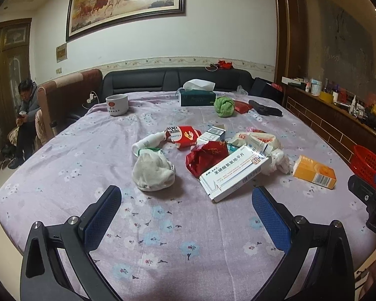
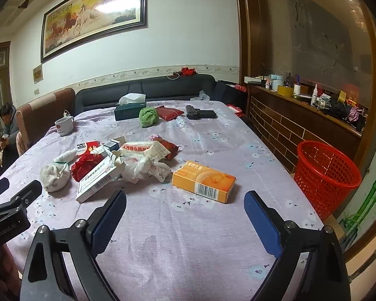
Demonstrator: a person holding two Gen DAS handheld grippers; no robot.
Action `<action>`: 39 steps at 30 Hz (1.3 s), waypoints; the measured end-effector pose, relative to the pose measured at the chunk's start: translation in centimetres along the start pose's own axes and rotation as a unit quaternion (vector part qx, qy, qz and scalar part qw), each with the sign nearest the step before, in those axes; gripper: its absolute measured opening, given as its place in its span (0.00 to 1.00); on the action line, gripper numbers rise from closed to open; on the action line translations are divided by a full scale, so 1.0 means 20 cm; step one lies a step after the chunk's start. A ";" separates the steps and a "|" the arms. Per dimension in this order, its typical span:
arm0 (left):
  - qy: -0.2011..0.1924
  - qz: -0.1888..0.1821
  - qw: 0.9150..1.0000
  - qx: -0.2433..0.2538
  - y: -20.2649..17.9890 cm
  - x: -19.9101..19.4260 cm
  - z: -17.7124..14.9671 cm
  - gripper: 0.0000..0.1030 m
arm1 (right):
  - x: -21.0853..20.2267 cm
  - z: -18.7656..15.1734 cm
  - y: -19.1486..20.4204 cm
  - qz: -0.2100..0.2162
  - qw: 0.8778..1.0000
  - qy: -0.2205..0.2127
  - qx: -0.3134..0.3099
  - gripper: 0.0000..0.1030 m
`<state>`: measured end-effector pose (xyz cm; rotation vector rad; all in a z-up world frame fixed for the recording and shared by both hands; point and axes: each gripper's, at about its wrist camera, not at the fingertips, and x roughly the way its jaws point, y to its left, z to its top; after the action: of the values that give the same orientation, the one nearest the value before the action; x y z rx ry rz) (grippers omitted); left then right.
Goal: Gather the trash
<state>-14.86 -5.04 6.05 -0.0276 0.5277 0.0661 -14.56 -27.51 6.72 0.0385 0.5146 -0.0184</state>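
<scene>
in the left wrist view, the left gripper (image 1: 186, 198) is hovering over the flowered cloth (image 1: 163, 238) with its jaws spread wide and nothing between them. the white medicine box (image 1: 234, 173) is lying just ahead at about one o'clock, its long axis slanting from seven toward one, and the crumpled white cloth (image 1: 153, 170) is sitting at about eleven o'clock. the orange box (image 1: 314, 171) is lying further off at about two o'clock, close to the right gripper (image 1: 368, 195), of which only an edge is showing here. the red basket (image 1: 368, 160) is peeking in past the table edge at two to three o'clock. in the right wrist view, the right gripper (image 2: 185, 200) is likewise hanging wide apart and empty, and the orange box (image 2: 204, 181) is lying nearly dead ahead at twelve to one o'clock, its long axis running crosswise from ten toward four. the red basket (image 2: 325, 175) is standing on the floor just off the table at about two o'clock. judging from this, the right hand is the nearer one for the orange box and for the drop, while the white medicine box (image 2: 97, 181) is falling to the left.
</scene>
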 end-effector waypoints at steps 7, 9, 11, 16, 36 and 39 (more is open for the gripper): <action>-0.002 -0.001 1.000 0.007 -0.02 -0.01 0.00 1.00 | 0.00 -0.01 0.00 0.002 1.000 0.006 0.000 0.94; 0.000 -0.001 1.000 0.006 -0.02 -0.01 -0.01 1.00 | 0.00 -0.01 -0.01 0.002 1.000 0.006 0.000 0.94; 0.003 -0.002 1.000 0.004 -0.01 0.00 0.00 1.00 | 0.01 -0.01 -0.01 0.003 1.000 0.007 -0.001 0.94; 0.004 -0.002 1.000 0.002 -0.01 0.00 0.00 1.00 | 0.01 -0.02 0.00 0.003 1.000 0.009 -0.003 0.94; 0.010 -0.006 1.000 0.002 0.01 0.01 -0.01 1.00 | 0.03 -0.03 0.01 0.007 1.000 0.018 -0.005 0.94; 0.015 -0.004 1.000 -0.005 0.06 0.03 0.00 1.00 | 0.03 -0.03 0.01 0.009 1.000 0.020 -0.006 0.94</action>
<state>-14.50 -3.87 5.68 -0.0398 0.5570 0.0605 -14.24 -27.20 5.92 0.0329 0.5535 0.0038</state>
